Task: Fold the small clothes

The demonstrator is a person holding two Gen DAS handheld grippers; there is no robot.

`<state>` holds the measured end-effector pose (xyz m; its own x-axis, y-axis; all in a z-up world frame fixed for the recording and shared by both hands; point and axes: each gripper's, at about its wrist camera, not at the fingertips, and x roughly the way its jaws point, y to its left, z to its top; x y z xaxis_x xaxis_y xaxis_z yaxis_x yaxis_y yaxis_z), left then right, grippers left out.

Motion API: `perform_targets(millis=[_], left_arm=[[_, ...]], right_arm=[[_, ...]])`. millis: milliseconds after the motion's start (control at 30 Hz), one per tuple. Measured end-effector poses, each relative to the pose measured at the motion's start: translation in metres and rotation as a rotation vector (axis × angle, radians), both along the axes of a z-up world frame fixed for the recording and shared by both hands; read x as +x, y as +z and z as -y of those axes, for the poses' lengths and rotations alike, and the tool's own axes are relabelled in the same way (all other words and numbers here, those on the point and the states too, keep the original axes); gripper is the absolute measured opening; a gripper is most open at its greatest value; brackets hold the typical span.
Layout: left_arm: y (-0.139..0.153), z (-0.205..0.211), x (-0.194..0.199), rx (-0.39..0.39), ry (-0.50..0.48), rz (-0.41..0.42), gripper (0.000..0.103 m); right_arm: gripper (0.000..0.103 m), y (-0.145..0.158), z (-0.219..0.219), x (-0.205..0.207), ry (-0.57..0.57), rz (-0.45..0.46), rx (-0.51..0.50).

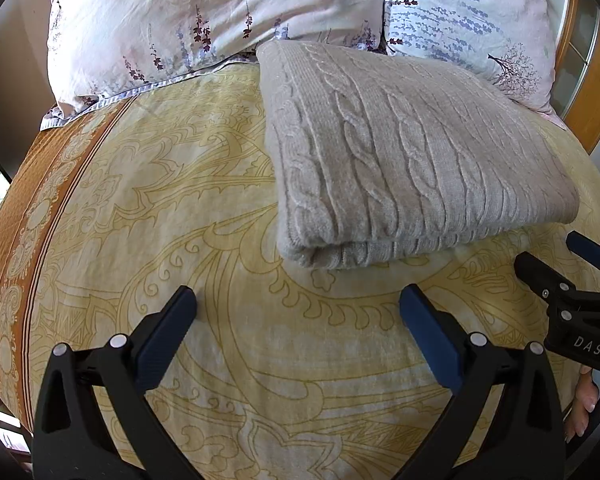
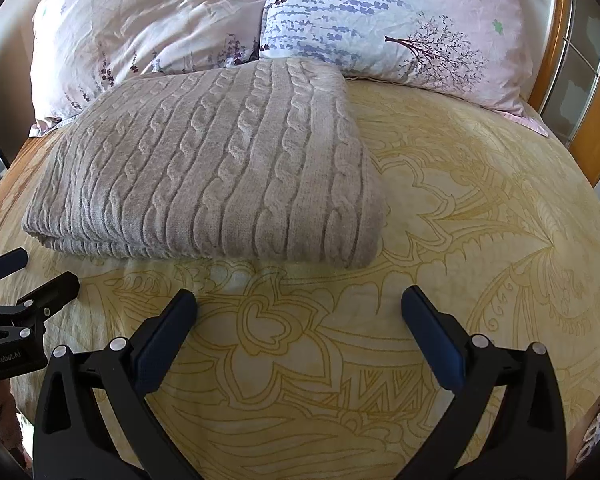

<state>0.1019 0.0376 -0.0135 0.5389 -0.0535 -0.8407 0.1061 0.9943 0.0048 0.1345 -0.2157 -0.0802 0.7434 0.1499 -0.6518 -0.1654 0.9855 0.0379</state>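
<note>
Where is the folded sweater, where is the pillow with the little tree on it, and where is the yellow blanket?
folded cable-knit sweater (image 1: 412,160): left wrist view, middle of its top layer.
pillow with the tree print (image 2: 400,28): right wrist view, centre of its face.
yellow patterned blanket (image 2: 480,220): right wrist view, bare part right of the sweater.

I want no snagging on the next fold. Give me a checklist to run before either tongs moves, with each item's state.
1. Left tongs open, holding nothing: ok.
2. Right tongs open, holding nothing: ok.
3. Grey cable-knit sweater lies folded flat on the yellow bedspread: ok.
4. Both tongs apart from the sweater: ok.
5. Sweater's far edge free of the pillows: cannot tell.
</note>
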Motion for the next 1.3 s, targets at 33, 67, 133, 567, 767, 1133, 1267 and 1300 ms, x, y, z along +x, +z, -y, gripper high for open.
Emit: perform_targets(millis=[33, 67, 133, 567, 767, 1133, 1267, 1300], left_arm=[[0.0, -0.0002, 0.0003, 0.0, 0.0, 0.0, 0.101], [0.0002, -0.0001, 0.0005, 0.0, 0.0, 0.0, 0.101], [0.0001, -0.0002, 0.0006, 0.0, -0.001, -0.001, 0.101], [0.0002, 0.0002, 0.0002, 0.0, 0.001, -0.001, 0.101], [0.0002, 0.0004, 0.0002, 0.0, 0.001, -0.002, 0.101], [0.0002, 0.0003, 0.0007, 0.0, 0.001, -0.002, 0.101], [0.0003, 0.0002, 0.0009, 0.0, 0.0, -0.001, 0.101], [0.0003, 0.0001, 0.0013, 0.0, 0.0, -0.001, 0.101]], right_arm=[[0.102, -0.0001, -0.0001, 0.0, -0.003, -0.001, 0.0], [0.102, -0.0001, -0.0003, -0.0003, -0.005, -0.002, 0.001], [0.102, -0.0003, -0.0001, -0.0005, -0.009, -0.002, 0.002], [0.102, -0.0003, 0.0002, -0.001, -0.009, -0.002, 0.002], [0.102, -0.0003, 0.0004, -0.001, -0.008, -0.001, 0.002], [0.102, -0.0002, 0.0003, -0.0009, -0.008, -0.002, 0.002], [0.102, -0.0002, 0.0005, -0.0011, -0.008, -0.001, 0.002], [0.102, -0.0002, 0.0004, -0.0011, -0.008, -0.001, 0.002]])
